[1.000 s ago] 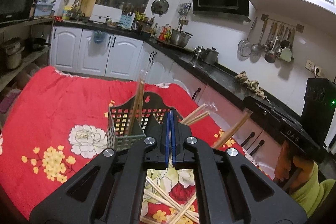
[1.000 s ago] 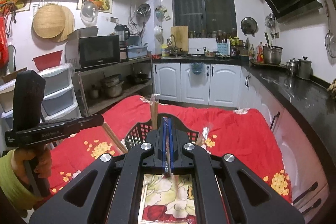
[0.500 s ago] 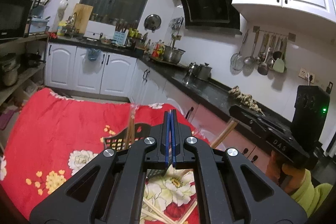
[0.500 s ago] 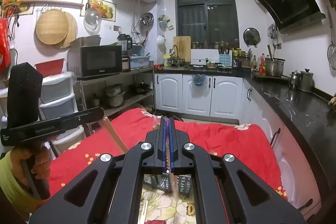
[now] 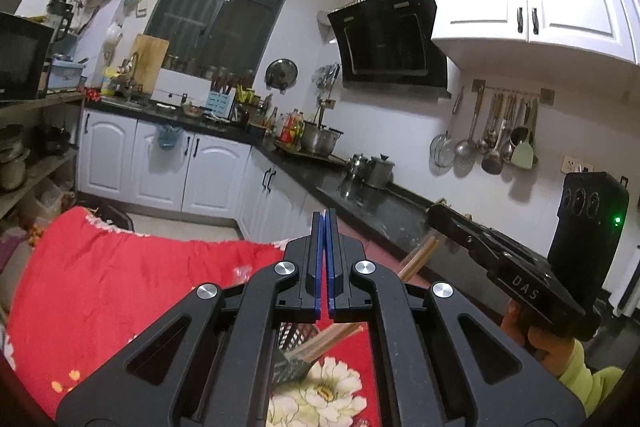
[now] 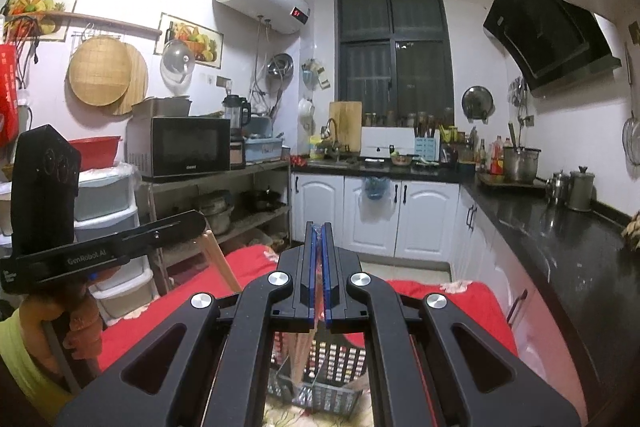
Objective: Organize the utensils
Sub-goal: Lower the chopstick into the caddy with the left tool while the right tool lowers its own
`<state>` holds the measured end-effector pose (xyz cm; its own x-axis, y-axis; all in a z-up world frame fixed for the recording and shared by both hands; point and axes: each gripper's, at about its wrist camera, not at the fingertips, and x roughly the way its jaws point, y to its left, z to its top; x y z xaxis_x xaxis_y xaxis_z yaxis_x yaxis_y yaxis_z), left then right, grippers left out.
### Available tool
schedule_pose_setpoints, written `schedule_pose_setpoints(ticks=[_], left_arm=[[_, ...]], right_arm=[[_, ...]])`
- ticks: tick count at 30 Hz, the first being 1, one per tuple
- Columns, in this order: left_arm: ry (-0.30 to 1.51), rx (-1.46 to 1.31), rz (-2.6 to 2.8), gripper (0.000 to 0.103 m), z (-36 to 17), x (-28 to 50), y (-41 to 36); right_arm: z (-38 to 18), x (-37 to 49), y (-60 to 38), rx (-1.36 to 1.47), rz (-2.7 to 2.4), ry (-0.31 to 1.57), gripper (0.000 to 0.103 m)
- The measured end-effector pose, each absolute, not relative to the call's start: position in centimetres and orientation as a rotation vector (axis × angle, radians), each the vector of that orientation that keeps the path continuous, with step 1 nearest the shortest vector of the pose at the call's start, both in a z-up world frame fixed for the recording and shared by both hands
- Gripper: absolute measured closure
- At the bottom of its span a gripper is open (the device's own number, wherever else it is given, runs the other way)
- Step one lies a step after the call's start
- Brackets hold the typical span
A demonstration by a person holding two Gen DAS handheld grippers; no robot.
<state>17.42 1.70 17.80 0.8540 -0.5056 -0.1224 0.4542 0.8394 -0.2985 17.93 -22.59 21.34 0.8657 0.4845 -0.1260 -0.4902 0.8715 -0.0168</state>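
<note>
Wooden chopsticks (image 6: 299, 351) are what I'm sorting. A few hang from my right hand-held gripper (image 6: 319, 275), whose blue pads are pressed together on their upper ends, and their tips point down at the dark mesh basket (image 6: 340, 367) directly below. My left hand-held gripper (image 5: 325, 259) is also closed. From the other side a stick juts down out of its tip, so I judge it clamped on chopsticks too, held above the basket and to one side.

They are light, stiff and smooth, so gripped near one end they can swivel or slide out. I'd keep the clamp firm and hold them close to upright over the basket. The basket stands on the table (image 5: 100, 287), which has a red flowered cloth over it.
</note>
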Motion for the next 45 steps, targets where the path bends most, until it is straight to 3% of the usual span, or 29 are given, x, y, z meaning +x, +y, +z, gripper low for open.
schedule_pose_setpoints(ticks=[15,45], left_arm=[[0.228,-0.273,-0.549,0.103,18.4,20.7,-0.3],[0.44,-0.25,-0.504,0.103,10.1,24.9,-1.6]], right_arm=[[22.7,21.3,-23.1,-0.046,0.457,0.112,0.1],[15.3,26.2,-22.2,-0.008,0.405,0.276,0.1]])
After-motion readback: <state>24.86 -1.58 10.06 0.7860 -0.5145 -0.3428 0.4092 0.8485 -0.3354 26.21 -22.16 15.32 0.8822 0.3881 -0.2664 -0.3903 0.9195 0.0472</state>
